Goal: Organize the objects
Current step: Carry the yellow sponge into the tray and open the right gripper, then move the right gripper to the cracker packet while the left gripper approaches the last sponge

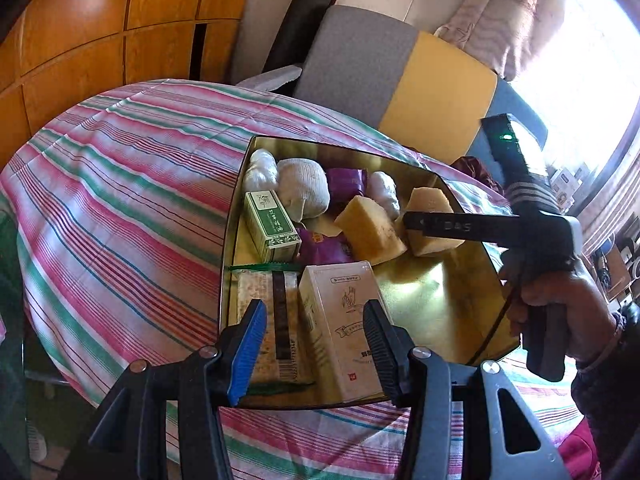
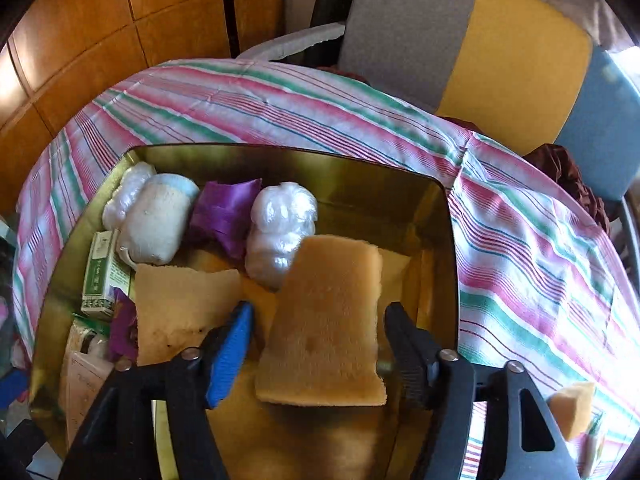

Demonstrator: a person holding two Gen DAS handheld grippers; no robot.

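Yellow sponge (image 2: 324, 320) lay inside the gold tin (image 2: 436, 216), directly between the right gripper (image 2: 318, 342) jaws, which stood apart on either side without touching it; its long axis ran away from the camera. The left gripper (image 1: 316, 354) hovered open, farther off, over the cream box (image 1: 340, 320).

Tin tray (image 2: 440, 216): glossy gold metal, mirror-like. Sponges (image 2: 324, 320): rough, matt, porous. Striped tablecloth (image 1: 120, 184): woven cloth, creased. Boxes (image 1: 340, 320): matt paper card.
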